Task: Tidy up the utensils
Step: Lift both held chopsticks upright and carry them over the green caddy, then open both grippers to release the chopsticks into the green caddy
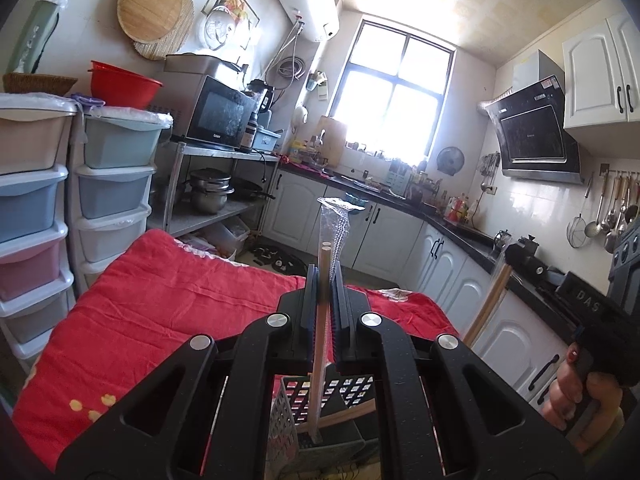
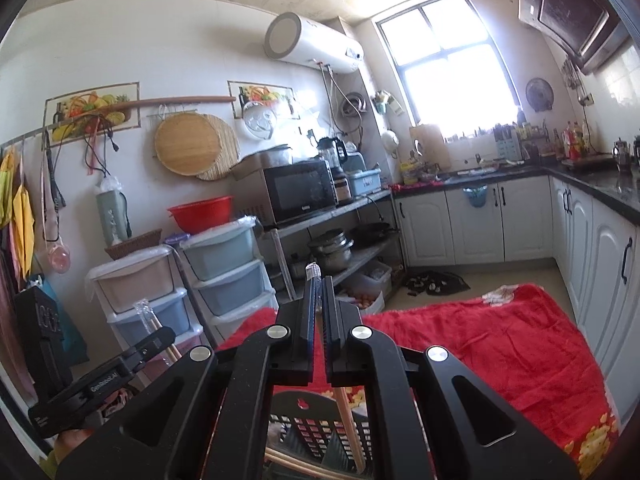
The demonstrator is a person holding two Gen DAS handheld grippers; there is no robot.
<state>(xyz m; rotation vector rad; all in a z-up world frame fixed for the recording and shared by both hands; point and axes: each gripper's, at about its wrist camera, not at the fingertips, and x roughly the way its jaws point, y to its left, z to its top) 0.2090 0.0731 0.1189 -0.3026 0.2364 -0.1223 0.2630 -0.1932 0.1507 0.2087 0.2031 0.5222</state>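
My left gripper [image 1: 325,276] is shut on a pair of wooden chopsticks [image 1: 322,300] in a clear plastic sleeve. The sleeve's end sticks up past the fingertips. Their lower end reaches into a grey slotted utensil basket [image 1: 288,412] below the jaws, where another wooden stick [image 1: 340,416] lies slanted. My right gripper [image 2: 317,284] is shut on a second wrapped chopstick pair [image 2: 347,420], whose lower end stands in the same basket [image 2: 320,436]. The right gripper also shows in the left wrist view [image 1: 520,256], and the left gripper in the right wrist view [image 2: 154,340].
A red quilt [image 1: 160,312] covers the table under both grippers. Stacked plastic drawers [image 1: 36,208] stand to the left, with a metal shelf holding a microwave [image 1: 220,114] and pots. White cabinets under a black counter [image 1: 460,228] run along the right.
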